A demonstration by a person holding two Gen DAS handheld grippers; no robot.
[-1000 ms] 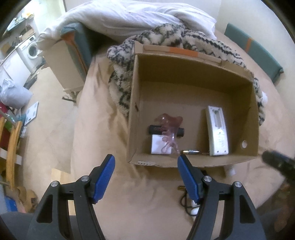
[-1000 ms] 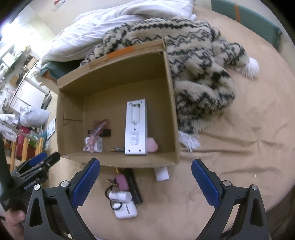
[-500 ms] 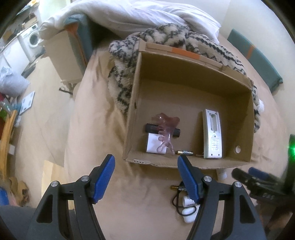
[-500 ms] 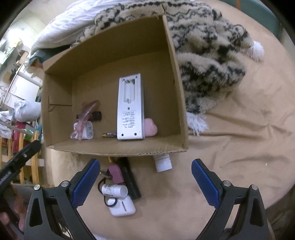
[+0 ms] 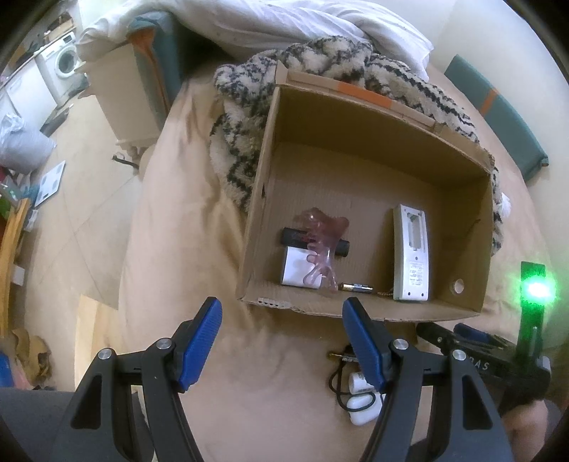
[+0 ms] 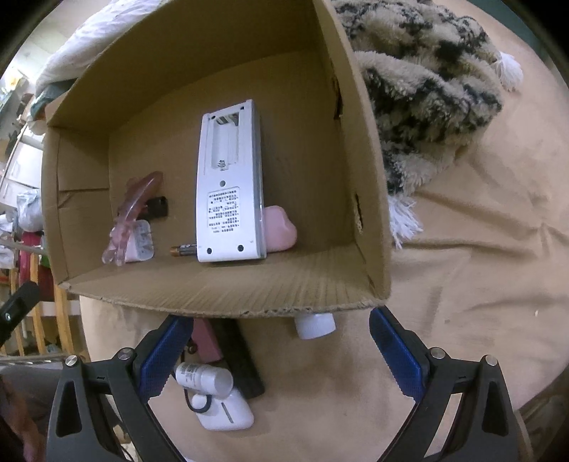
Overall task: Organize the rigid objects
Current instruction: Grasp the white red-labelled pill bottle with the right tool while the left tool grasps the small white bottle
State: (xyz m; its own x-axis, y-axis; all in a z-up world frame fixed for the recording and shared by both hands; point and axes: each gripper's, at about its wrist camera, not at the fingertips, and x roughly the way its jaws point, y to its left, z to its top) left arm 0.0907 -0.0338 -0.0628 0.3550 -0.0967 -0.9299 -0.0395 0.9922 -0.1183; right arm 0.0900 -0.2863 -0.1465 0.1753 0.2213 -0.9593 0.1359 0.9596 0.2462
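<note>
An open cardboard box (image 5: 373, 156) (image 6: 220, 295) lies on a tan bed. Inside are a white remote (image 6: 229, 184) (image 5: 412, 254), a pink hair claw (image 5: 322, 252) (image 6: 133, 213), a black tube (image 5: 341, 247), a white block (image 5: 293, 270), a battery (image 5: 357, 287) (image 6: 183, 250) and a pink bar (image 6: 281, 231). In front of the box lie a small white bottle (image 6: 204, 378), a white case (image 6: 227, 412) (image 5: 361, 412), a black bar (image 6: 243, 359), a pink piece (image 6: 206, 339) and a white cap (image 6: 314, 325). My left gripper (image 5: 281, 341) is open and empty. My right gripper (image 6: 281, 359) is open, low over the loose items.
A patterned fleece blanket (image 6: 426, 89) (image 5: 320, 57) wraps the box's far and right sides. A white duvet (image 5: 284, 21) lies behind. The bed's left edge drops to the floor (image 5: 71, 170), with a washing machine (image 5: 64, 64) far left.
My right gripper has moved forward and down toward the box's front wall and the loose items. My left gripper has shifted slightly; both stay open.
</note>
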